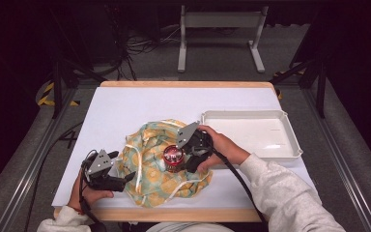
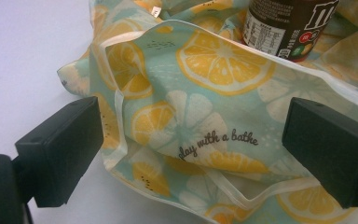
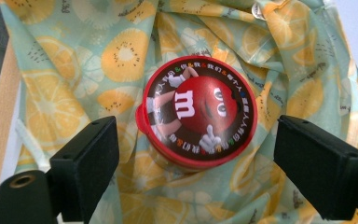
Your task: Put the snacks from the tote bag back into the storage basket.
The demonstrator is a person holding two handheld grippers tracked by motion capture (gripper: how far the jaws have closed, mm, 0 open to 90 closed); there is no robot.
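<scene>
Both of our hand-held grippers sit wide apart, gripping nothing. Left hand-held gripper [image 1: 125, 177] straddles the citrus-print cloth bag [image 1: 147, 166] edge on the white tabletop [image 1: 125, 106]. Right hand-held gripper [image 3: 193, 163] hovers over the red-lidded candy tub [image 3: 196, 109], upright on the bag. White tray [image 1: 290, 126] sits right, apart.

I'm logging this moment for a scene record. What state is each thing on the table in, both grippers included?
Candy jar: upright on the cloth bag, red lid closed.
Cloth bag: crumpled on the table, its handles loose.
White tray: empty, at the table's right side.
Left gripper: open, jaws either side of the bag's edge.
Right gripper: open, jaws either side of the jar, not touching it.
</scene>
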